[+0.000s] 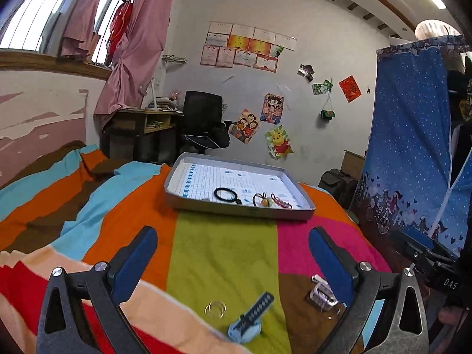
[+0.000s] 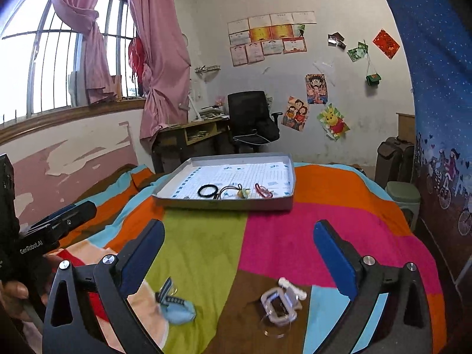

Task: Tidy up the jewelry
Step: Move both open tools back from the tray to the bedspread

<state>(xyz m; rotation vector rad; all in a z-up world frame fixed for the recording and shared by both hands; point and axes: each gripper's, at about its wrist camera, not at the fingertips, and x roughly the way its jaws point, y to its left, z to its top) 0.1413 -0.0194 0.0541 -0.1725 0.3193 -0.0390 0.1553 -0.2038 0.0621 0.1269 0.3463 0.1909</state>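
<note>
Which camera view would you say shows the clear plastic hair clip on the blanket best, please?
The right wrist view: the clear hair clip lies whole and unobstructed between the open fingers of the right gripper. In the left wrist view the clip sits at the lower right, partly hidden behind the left gripper's finger.

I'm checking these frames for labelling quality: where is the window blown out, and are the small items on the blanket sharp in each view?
Right wrist view: the window is blown out to white, its bars silhouetted; the white clip looks soft. Left wrist view: the window is also overexposed; the gold rings are small but legible, and the tray edges bow from fisheye distortion.
</note>
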